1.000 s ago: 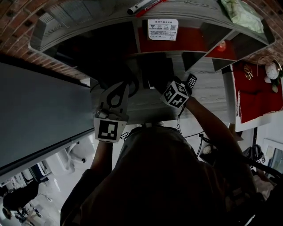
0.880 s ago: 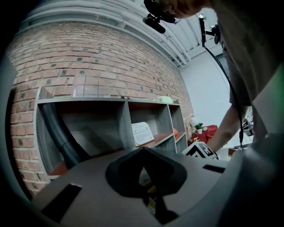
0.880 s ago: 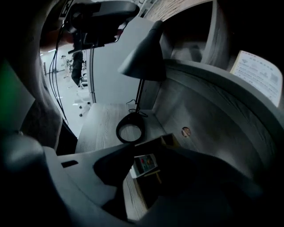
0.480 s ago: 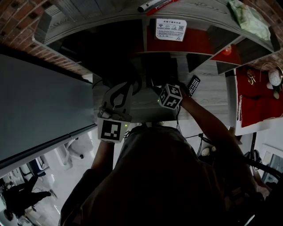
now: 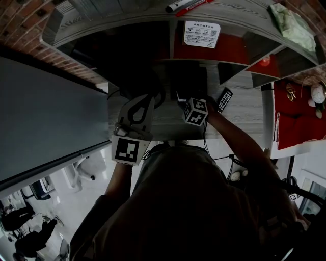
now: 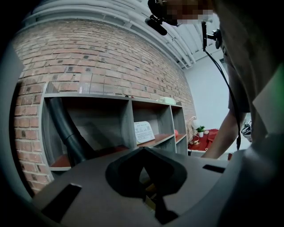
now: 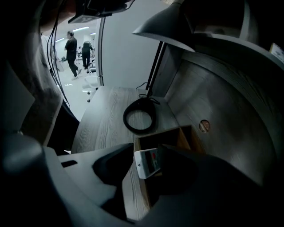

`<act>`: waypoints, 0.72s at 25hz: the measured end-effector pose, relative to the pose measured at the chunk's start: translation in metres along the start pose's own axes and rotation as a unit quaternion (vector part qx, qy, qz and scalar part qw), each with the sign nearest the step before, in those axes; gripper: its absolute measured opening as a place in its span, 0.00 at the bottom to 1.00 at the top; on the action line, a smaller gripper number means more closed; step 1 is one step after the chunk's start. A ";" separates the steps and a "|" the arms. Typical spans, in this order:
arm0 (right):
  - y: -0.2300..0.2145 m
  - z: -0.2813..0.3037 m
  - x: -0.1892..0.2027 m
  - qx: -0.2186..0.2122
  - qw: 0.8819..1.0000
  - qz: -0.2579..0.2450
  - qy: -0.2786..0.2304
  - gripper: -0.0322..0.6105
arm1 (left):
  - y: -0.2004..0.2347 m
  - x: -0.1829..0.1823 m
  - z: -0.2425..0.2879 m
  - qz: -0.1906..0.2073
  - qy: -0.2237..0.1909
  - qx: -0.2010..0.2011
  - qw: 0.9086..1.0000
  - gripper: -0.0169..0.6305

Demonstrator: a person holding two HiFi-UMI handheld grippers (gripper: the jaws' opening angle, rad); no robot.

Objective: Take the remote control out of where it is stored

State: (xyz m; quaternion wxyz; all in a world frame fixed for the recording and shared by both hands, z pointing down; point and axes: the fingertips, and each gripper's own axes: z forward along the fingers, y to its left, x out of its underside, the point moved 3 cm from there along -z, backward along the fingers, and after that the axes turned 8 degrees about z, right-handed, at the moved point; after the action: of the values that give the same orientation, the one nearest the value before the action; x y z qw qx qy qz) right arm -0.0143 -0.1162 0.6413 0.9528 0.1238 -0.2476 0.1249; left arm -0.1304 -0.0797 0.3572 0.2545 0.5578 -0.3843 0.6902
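Note:
A white remote with a red button (image 7: 148, 162) stands in a small wooden box (image 7: 186, 133) on the grey desk (image 7: 104, 119). My right gripper (image 7: 147, 150) is open, and the white remote's end lies between its jaws. In the head view its marker cube (image 5: 196, 112) sits in front of the dark box. To the cube's right, a black remote (image 5: 224, 100) lies loose on the desk. My left gripper (image 6: 143, 149) is shut on nothing and hovers over the desk's left part (image 5: 136, 109), pointing at the shelf.
A shelf unit with several compartments (image 5: 127, 46) backs the desk and holds a paper sign (image 5: 202, 34). Markers (image 5: 186, 5) and a green cloth (image 5: 293, 23) lie on top. A coiled black cable (image 7: 140, 116) lies beyond the box. A grey panel (image 5: 46, 117) stands at the left.
The right gripper let go of the black remote, which now lies on the desk. It then moved left to the wooden box. The left gripper has stayed put.

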 end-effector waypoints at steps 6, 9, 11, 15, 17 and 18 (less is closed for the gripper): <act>0.007 0.026 0.018 0.018 0.997 -0.050 0.053 0.31 | -0.002 0.002 -0.004 -0.003 0.002 -0.001 1.000 0.04; 0.006 0.037 0.026 0.032 0.994 -0.072 0.078 0.31 | -0.003 0.004 -0.005 0.000 0.006 0.002 1.000 0.04; 0.005 0.043 0.029 0.042 0.991 -0.088 0.090 0.31 | -0.004 0.004 -0.005 -0.001 0.005 0.002 1.000 0.04; 0.001 0.055 0.033 0.072 0.985 -0.120 0.103 0.31 | -0.005 0.005 -0.007 0.003 0.008 0.003 1.000 0.04; -0.001 0.057 0.032 0.084 0.982 -0.135 0.103 0.31 | -0.005 0.006 -0.009 0.002 0.011 0.002 1.000 0.04; -0.001 0.057 0.031 0.086 0.981 -0.139 0.104 0.31 | -0.004 0.006 -0.009 0.001 0.012 0.001 1.000 0.04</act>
State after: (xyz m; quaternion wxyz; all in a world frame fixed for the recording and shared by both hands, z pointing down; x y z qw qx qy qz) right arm -0.0127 -0.1289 0.7054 0.9671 0.2253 -0.1160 0.0241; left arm -0.1341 -0.0702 0.3637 0.2576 0.5494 -0.3814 0.6974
